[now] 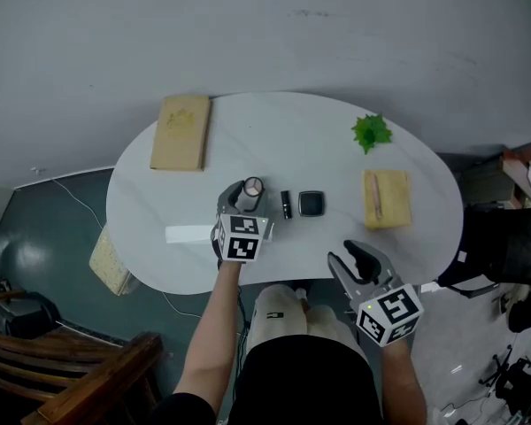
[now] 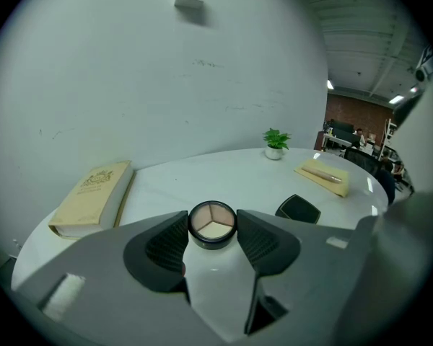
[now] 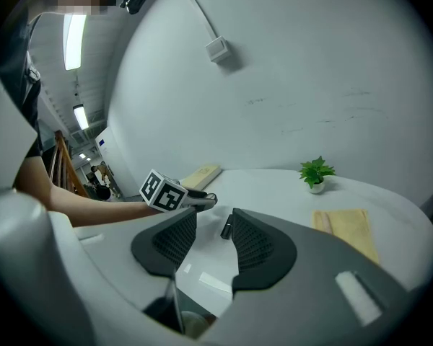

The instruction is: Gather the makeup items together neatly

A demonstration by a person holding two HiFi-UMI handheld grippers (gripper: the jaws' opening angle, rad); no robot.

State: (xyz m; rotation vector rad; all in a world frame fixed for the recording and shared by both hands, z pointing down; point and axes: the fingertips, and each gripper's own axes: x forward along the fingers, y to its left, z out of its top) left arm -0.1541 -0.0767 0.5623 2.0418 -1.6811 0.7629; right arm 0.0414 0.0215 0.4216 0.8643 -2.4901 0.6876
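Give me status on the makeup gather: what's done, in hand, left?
Done: the black tube and square compact already lie side by side. In hand: the left tool is closed on the round palette, close beside that pair. Left: set it down with them, and probably fetch the slim stick lying on the tan pad to the right. The right tool is open and empty.

left gripper (image 1: 244, 193): grey moulded shell, white cube with black square markers | right gripper (image 1: 355, 255): same grey shell, same marker cube | fingers (image 2: 162, 242): dark grey, rounded wedges, ribbed inner pads | clothing: black top, short sleeves, forearms bare
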